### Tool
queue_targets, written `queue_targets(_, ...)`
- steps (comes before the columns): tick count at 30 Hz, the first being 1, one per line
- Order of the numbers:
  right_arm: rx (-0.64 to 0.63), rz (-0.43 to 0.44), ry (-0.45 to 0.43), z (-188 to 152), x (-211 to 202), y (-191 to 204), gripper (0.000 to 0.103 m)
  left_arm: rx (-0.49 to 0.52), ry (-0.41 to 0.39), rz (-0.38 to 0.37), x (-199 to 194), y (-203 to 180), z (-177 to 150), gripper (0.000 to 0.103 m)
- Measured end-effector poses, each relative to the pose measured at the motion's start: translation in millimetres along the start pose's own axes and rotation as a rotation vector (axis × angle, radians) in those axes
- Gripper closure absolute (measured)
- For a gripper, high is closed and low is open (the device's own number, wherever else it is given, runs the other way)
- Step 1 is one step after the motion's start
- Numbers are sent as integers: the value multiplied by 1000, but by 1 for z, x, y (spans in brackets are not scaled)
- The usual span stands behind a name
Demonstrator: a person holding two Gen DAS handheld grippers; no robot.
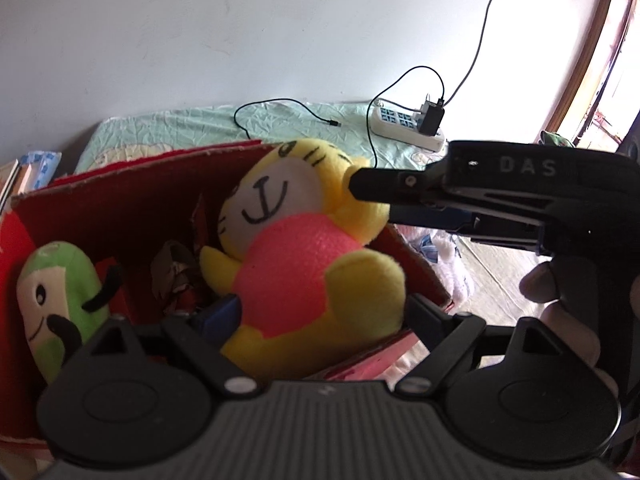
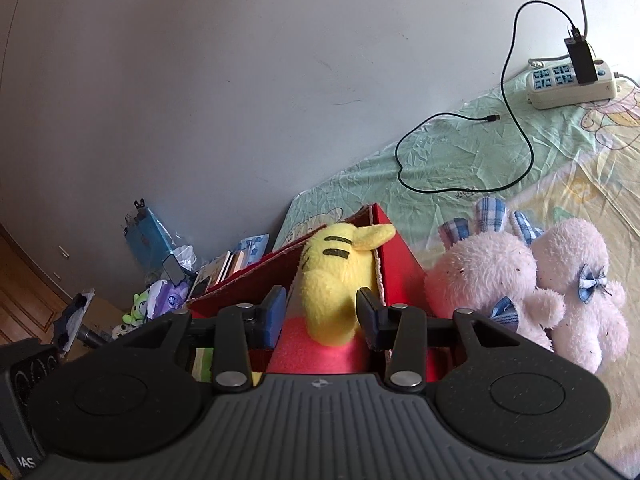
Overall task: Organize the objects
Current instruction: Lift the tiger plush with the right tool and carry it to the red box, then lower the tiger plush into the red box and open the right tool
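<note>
A yellow plush tiger [image 1: 304, 240] in a pink top lay in a red box [image 1: 132, 208] on a bed [image 2: 500, 148], beside a green plush [image 1: 56, 304]. The right gripper [image 2: 320, 316] clenched the tiger's head from behind. The left gripper [image 1: 320, 312] straddled its body, but whether its pads pressed could not be told. Two pink rabbits [image 2: 520, 284] sat just outside the box.

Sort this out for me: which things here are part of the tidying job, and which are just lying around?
Job:
- yellow tiger plush, between the right tongs
- red box
- green plush in the box
- two pink bunny plushes on the bed beside the box
- left tongs

Lying about:
- power strip with charger
- black cable
- books
</note>
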State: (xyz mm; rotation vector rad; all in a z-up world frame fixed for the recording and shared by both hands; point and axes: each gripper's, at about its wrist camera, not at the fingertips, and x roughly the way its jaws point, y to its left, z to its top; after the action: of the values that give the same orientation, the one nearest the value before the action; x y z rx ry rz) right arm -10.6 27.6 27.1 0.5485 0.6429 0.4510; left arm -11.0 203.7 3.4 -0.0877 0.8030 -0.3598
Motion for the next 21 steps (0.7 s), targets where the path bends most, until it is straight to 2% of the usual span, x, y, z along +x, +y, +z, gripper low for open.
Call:
queue_targets(6,-55,56,-49,0,-9,13,60,-38,13,-21,2,4,1,16)
queue_targets(10,-52,78,8,-3,0,14,62,-31,11,-31,5,0,1,16)
queue_targets(14,76,111,72,-1,7,-4,62,-38,13,-43,9,3,1,16)
queue_targets(17,113,108,108,-6,11,-7,63,-70,27,-65,13,9,2,16)
queue_targets(21,116,87,115,-7,13,-7,66,-89,46,-72,18,12,3,16)
